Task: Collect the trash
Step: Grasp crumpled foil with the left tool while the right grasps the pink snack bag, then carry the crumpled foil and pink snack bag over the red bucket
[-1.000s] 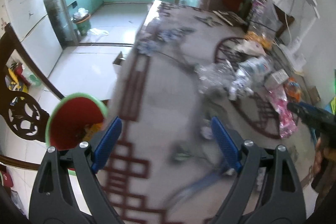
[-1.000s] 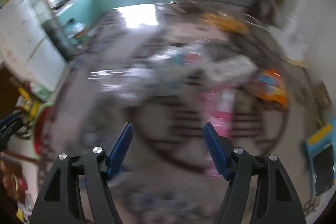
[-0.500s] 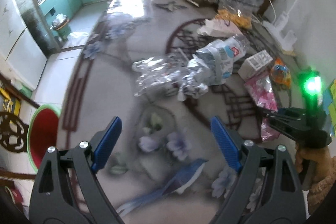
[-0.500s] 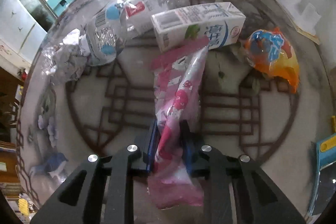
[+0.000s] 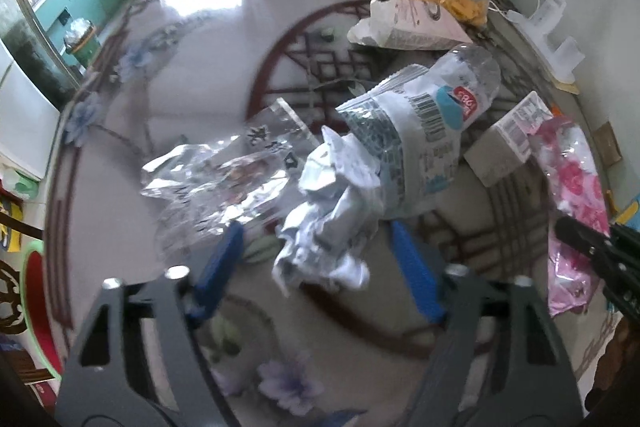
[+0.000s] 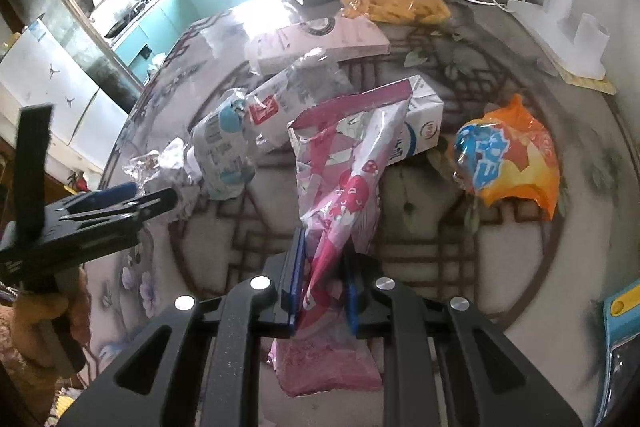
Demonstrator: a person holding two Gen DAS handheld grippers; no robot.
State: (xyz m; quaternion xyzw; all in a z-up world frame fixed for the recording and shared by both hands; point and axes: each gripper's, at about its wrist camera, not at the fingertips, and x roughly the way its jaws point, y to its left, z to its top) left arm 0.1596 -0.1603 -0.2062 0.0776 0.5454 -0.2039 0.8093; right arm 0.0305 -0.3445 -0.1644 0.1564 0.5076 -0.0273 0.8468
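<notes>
- Between your right claw [image 6: 322, 283] pads sits the pink wrapper [image 6: 340, 187], pinched tight near its lower end, with a short pink tail hanging out behind the pads towards the camera.
- From that pinch, the wrapper's long axis runs straight away from you along the claw's own line, and its torn open mouth points forward and slightly right, lying over the milk carton [image 6: 424, 119].
- Ahead and to the right of that claw, well apart from it, an orange snack bag [image 6: 512, 163] lies flat on the patterned table [image 6: 460, 259].
- Ahead and to the left, a crushed plastic bottle [image 6: 240, 131] lies on its side, long axis slanting up to the right, just beside the carton.
- Your left claw [image 5: 316, 263] has its jaws closing, and the blue pads still stand apart.
- Between those pads, at their tips, lies a crumpled white paper wad [image 5: 332, 203]; the blur hides whether either pad touches it yet.
- Just ahead and left of that claw's left pad lies a crinkled silver foil wrapper [image 5: 224, 171], its long axis running left to right.
- Ahead and right of the wad, touching it, the bottle's labelled body slants up to the right.
- Far left of the left claw, below the table edge, a red bin with a green rim [image 5: 36, 307] shows partly.
</notes>
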